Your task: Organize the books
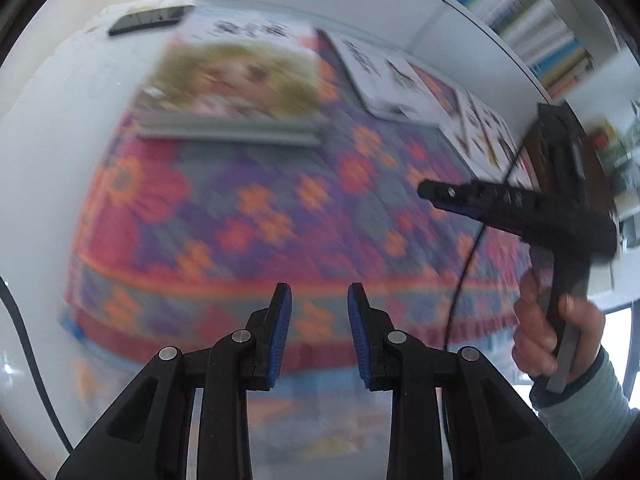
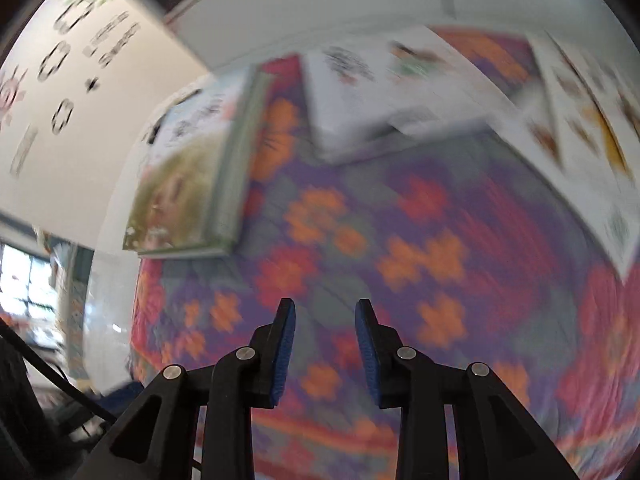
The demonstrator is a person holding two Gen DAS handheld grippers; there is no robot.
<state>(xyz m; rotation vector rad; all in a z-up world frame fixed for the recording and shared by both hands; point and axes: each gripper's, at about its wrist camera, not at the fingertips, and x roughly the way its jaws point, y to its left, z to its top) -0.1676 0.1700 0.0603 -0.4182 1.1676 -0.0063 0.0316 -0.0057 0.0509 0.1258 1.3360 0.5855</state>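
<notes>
Three books lie flat on a flowered cloth point(image 1: 260, 216). A book with a green and yellow cover point(image 1: 236, 84) lies at the far left, also in the right wrist view point(image 2: 188, 176). A white book point(image 1: 384, 80) lies in the middle point(image 2: 368, 92). A third white illustrated book point(image 1: 486, 132) lies at the right point(image 2: 580, 136). My left gripper point(image 1: 319, 304) is open and empty above the cloth's near edge. My right gripper point(image 2: 325, 316) is open and empty over the cloth; from the left wrist it shows at the right point(image 1: 436, 196). Both views are blurred by motion.
A dark phone point(image 1: 150, 20) lies on the white table point(image 1: 44, 128) beyond the green book. A bookshelf with several upright books point(image 1: 532, 20) stands behind at the right. A white wall with printed signs point(image 2: 80, 60) is at the left of the right wrist view.
</notes>
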